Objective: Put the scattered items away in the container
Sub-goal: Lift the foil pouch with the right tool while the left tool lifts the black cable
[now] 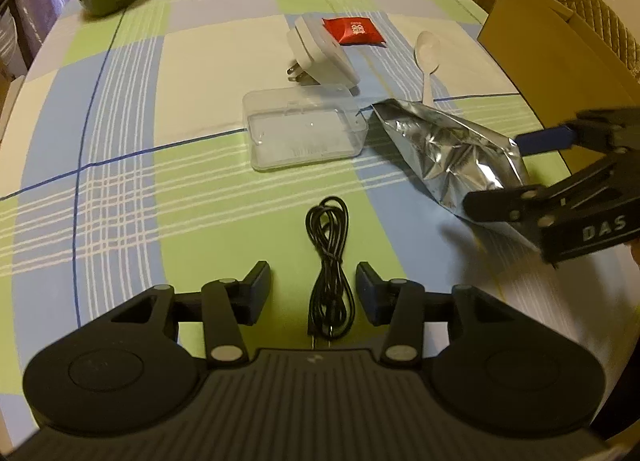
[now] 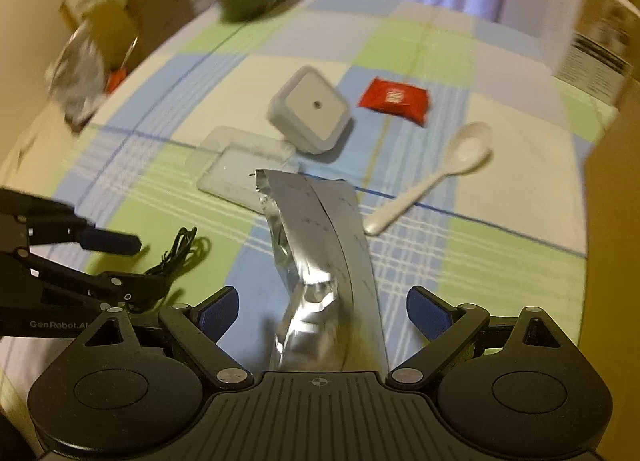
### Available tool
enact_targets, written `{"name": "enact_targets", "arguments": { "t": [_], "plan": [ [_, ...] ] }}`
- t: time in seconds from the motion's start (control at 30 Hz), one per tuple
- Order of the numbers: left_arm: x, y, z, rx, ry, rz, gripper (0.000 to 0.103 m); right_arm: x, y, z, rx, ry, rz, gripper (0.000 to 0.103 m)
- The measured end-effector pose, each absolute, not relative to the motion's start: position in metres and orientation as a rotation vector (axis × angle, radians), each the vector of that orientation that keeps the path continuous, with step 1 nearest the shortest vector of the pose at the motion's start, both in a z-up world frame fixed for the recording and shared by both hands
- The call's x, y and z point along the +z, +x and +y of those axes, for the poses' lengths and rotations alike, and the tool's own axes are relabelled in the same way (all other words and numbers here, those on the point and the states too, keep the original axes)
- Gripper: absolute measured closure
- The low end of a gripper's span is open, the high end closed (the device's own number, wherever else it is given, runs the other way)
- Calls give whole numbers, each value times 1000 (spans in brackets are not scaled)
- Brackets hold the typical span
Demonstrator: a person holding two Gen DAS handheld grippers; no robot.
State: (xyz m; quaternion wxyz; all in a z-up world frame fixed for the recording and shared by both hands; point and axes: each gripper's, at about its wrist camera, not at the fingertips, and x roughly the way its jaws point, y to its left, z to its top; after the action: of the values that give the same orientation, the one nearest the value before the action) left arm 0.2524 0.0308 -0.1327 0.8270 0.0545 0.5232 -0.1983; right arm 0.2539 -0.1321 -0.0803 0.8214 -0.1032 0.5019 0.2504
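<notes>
Straddling one cable [image 1: 330,269] and one foil pouch [image 2: 320,261], two gaping grippers: left gripper [image 1: 313,289], right gripper [image 2: 323,313].

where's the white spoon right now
The white spoon lies on the tablecloth, right of the silver pouch, below the red packet.

Tablecloth [image 1: 192,61] green-blue-cream plaid; pouch [image 1: 448,149] silver; packet [image 1: 354,32] red; cable [image 1: 330,261] black.
</notes>
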Motion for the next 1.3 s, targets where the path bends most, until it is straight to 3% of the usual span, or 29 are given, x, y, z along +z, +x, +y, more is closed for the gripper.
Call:
{"name": "enact_targets", "arguments": {
  "t": [0.13,0.2,0.23,0.3,0.33,0.5,1.3],
  "plan": [
    [-138,260,22,-438,148,1129,62,-96,270,-120,555,-310,1136,7],
    [-138,263,15,-438,189,1133,64,-103,273,-117,558,-333,1155,20],
    [-138,264,13,-434,204,1138,69,-107,274,-116,560,-343,1164,35],
    [-138,263,11,-437,227,1148,81,-111,275,-117,556,-343,1175,36],
    [-137,262,11,-441,231,1155,92,-111,275,-118,548,-344,1169,44],
    [-132,243,13,-439,212,1154,92,-106,264,-125,540,-348,1136,61],
    [-73,167,-14,-462,92,1101,92,-26,172,-185,440,-149,1041,62]
  ]
}}
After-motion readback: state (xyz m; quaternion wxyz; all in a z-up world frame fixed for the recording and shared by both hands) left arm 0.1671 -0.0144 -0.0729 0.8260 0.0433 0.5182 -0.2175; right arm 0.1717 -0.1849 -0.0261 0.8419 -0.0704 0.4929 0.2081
